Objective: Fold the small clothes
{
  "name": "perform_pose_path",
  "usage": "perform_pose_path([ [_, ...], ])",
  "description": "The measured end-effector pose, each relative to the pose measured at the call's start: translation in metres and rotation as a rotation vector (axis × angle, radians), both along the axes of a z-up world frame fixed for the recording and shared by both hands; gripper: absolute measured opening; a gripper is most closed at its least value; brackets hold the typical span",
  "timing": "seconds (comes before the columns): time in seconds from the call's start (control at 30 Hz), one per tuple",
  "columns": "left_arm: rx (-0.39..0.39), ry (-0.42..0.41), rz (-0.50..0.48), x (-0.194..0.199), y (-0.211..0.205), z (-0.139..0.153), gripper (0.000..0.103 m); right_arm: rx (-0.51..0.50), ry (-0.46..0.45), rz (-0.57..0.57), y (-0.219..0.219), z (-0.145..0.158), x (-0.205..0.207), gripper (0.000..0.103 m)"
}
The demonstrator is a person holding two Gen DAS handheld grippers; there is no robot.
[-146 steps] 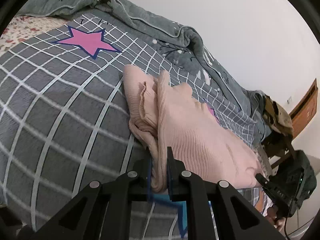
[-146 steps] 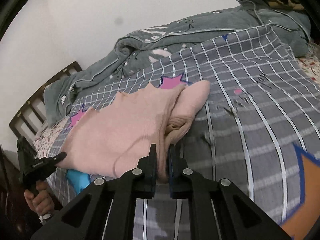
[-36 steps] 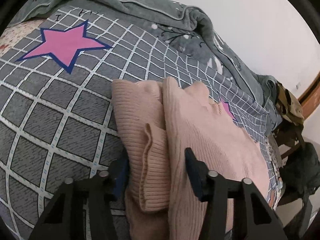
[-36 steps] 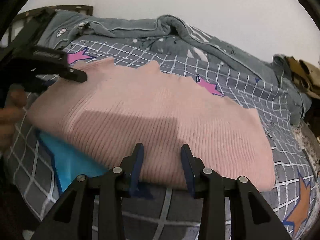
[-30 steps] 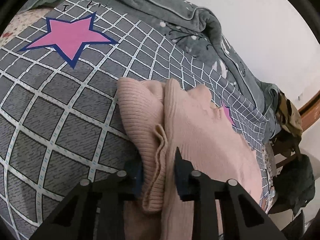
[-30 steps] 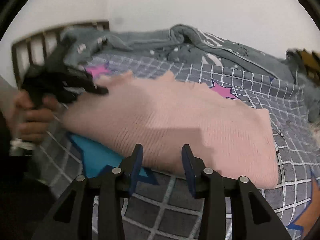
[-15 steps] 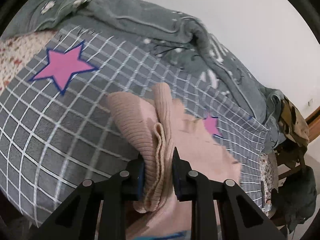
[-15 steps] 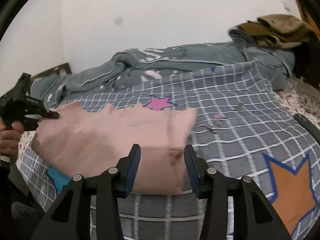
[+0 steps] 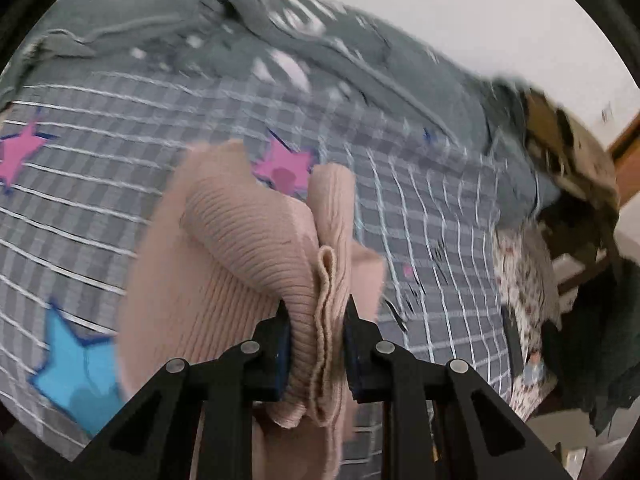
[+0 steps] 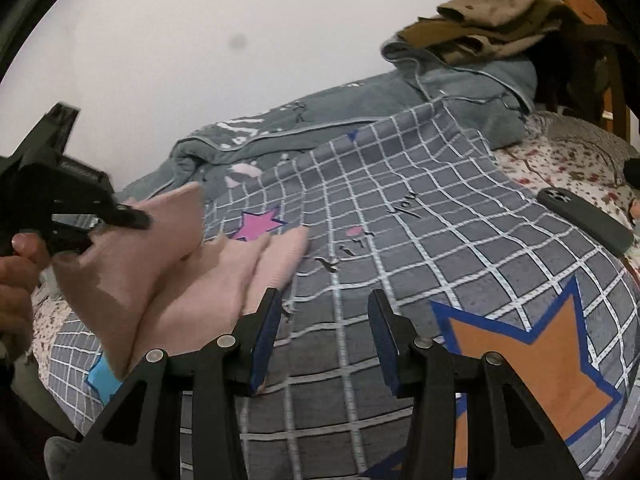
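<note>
Your left gripper (image 9: 314, 326) is clamped on a bunched fold of the pink ribbed sweater (image 9: 224, 264). Several layers of knit, including a ribbed cuff or hem edge, are squeezed between its two blue-padded fingers (image 9: 282, 344), and the fabric bulges out above and below the pinch. From there the sweater spreads away to the left and far side over the grey checked bedsheet (image 9: 100, 152); one narrow part rises beside a pink star (image 9: 284, 168) printed on the sheet, and a blue star (image 9: 76, 368) shows at the near left just beside the sweater's edge. This view is blurred.

Your right gripper (image 10: 322, 338) is released: its fingers stand wide apart with only checked sheet between them, and nothing is held. Its left finger pad (image 10: 264, 340) sits just beside the near edge of the sweater (image 10: 168, 276), though contact cannot be judged. In this view the sweater lies at the left, part of it lifted off the bed where the left gripper (image 10: 134, 218) grips it, with your hand (image 10: 18, 276) wrapped around that tool's handle.

A large orange star (image 10: 520, 360) is printed on the sheet at the near right. A dark phone (image 10: 584, 224) lies at the right edge of the bed on a floral sheet (image 10: 560, 164). A rumpled grey quilt (image 10: 320, 120) runs along the far side against the white wall (image 10: 240, 20), and brown clothing (image 10: 492, 12) is piled at the far right.
</note>
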State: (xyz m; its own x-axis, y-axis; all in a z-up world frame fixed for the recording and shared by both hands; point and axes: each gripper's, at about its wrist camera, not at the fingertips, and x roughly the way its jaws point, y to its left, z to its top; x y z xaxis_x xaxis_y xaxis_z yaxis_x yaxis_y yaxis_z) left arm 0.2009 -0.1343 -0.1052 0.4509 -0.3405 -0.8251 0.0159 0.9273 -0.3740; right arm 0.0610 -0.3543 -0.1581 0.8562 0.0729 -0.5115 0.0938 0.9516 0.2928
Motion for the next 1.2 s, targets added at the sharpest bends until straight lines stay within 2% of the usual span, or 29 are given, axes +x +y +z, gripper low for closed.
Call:
perform_pose_path([
  [0.07, 0.048, 0.017, -0.026, 0.0, -0.022, -0.015, 0.022, 0.024, -0.001, 0.0, -0.005, 0.0, -0.002, 0.044],
  [0.13, 0.045, 0.014, -0.053, 0.0, -0.029, -0.023, 0.026, 0.031, -0.009, 0.007, -0.006, 0.002, -0.003, 0.044],
  [0.23, -0.059, 0.003, -0.102, 0.001, -0.016, -0.019, 0.035, 0.022, -0.025, 0.023, -0.003, 0.004, -0.006, 0.045],
  [0.3, -0.081, -0.019, -0.099, 0.001, -0.004, -0.012, 0.038, 0.031, -0.031, 0.054, 0.001, 0.005, -0.006, 0.045],
  [0.47, -0.047, -0.104, -0.035, -0.001, 0.048, 0.001, 0.044, 0.097, -0.078, 0.156, 0.02, 0.014, -0.005, 0.048],
  [0.53, -0.036, -0.129, -0.004, -0.003, 0.072, 0.0, 0.053, 0.121, -0.106, 0.197, 0.032, 0.02, -0.004, 0.048],
  [0.7, -0.029, -0.155, 0.041, -0.01, 0.125, -0.01, 0.053, 0.099, -0.185, 0.261, 0.071, 0.035, -0.001, 0.053],
  [0.8, -0.026, -0.156, 0.043, -0.016, 0.145, -0.017, 0.053, 0.036, -0.144, 0.236, 0.098, 0.034, 0.018, 0.053],
  [0.87, -0.019, -0.163, 0.042, -0.022, 0.155, -0.021, 0.053, 0.007, -0.075, 0.196, 0.108, 0.022, 0.036, 0.052],
  [0.9, -0.021, -0.167, 0.038, -0.025, 0.159, -0.023, 0.053, -0.005, -0.036, 0.164, 0.111, 0.012, 0.045, 0.048],
  [0.93, -0.026, -0.17, 0.03, -0.028, 0.163, -0.024, 0.053, -0.004, -0.026, 0.159, 0.11, 0.005, 0.047, 0.024],
  [0.97, -0.028, -0.171, 0.024, -0.03, 0.165, -0.025, 0.053, -0.007, -0.011, 0.154, 0.108, -0.002, 0.048, 0.009],
  [1.03, -0.029, -0.176, 0.011, -0.033, 0.168, -0.026, 0.053, 0.019, -0.049, 0.136, 0.097, -0.004, 0.036, 0.008],
  [1.1, -0.02, -0.188, -0.01, -0.037, 0.168, -0.027, 0.054, 0.093, -0.091, 0.121, 0.077, -0.004, 0.017, 0.007],
  [1.13, -0.017, -0.2, -0.028, -0.038, 0.166, -0.028, 0.055, 0.111, -0.077, 0.108, 0.069, -0.007, 0.013, 0.007],
  [1.2, -0.02, -0.209, -0.054, -0.038, 0.159, -0.031, 0.055, 0.077, -0.001, 0.086, 0.066, -0.024, 0.014, 0.007],
])
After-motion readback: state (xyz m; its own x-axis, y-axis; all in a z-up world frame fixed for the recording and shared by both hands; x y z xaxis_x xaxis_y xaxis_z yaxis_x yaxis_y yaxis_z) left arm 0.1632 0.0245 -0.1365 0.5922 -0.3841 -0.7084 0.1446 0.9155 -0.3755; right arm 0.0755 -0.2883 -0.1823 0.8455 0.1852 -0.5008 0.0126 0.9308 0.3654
